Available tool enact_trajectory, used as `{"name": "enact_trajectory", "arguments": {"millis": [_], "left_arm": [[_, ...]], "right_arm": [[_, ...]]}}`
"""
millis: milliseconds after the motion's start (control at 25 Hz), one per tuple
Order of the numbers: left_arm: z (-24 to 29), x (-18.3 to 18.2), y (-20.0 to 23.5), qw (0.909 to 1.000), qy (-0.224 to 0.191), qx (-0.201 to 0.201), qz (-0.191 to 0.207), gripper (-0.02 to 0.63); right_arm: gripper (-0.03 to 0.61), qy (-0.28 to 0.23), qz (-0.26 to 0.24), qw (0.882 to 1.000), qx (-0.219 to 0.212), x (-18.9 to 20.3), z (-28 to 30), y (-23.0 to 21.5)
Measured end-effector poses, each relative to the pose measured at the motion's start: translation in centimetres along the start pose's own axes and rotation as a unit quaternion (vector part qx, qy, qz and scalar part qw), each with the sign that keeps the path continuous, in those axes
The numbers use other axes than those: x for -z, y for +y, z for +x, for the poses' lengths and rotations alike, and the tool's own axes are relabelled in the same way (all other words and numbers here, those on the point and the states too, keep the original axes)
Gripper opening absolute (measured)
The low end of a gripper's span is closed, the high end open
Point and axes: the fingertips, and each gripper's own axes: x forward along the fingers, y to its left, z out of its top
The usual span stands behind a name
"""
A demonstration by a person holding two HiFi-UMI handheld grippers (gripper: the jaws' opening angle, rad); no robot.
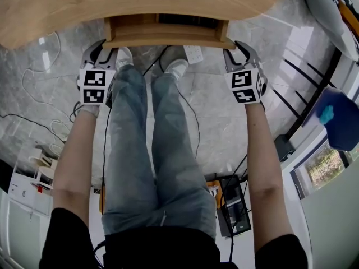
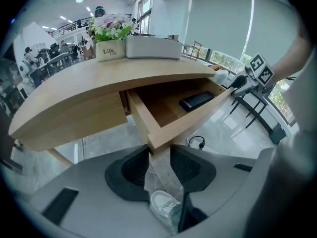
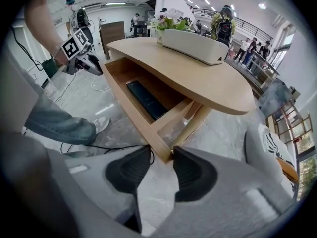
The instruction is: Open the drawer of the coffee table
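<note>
The coffee table (image 1: 140, 1) has a light wood top, and its drawer (image 1: 165, 35) stands partly pulled out toward me. My left gripper (image 1: 104, 46) is at the drawer front's left end and my right gripper (image 1: 235, 49) at its right end. In the left gripper view the drawer's corner (image 2: 161, 138) sits between the pads of the left gripper (image 2: 159, 152), which press on it. The right gripper (image 3: 162, 155) likewise clamps the other corner of the drawer (image 3: 158, 143). A flat black device (image 2: 196, 101) lies inside the drawer.
My legs (image 1: 157, 139) and shoes stand between the grippers, just under the drawer. Cables (image 1: 33, 88) trail over the marble floor at left. A black chair frame (image 1: 303, 88) stands at right. A flower pot (image 2: 110, 49) and a white box (image 2: 152, 47) sit on the tabletop.
</note>
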Motion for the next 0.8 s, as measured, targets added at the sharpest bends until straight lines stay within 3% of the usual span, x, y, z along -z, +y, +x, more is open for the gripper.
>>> {"name": "enact_trajectory", "arguments": {"millis": [800], "left_arm": [[-1.9, 5.8, -4.2, 0.9992, 0.039, 0.006, -0.006, 0.143]], "right_arm": [[0.135, 0.033, -0.014, 0.999, -0.026, 4.7, -1.6, 5.4]]}}
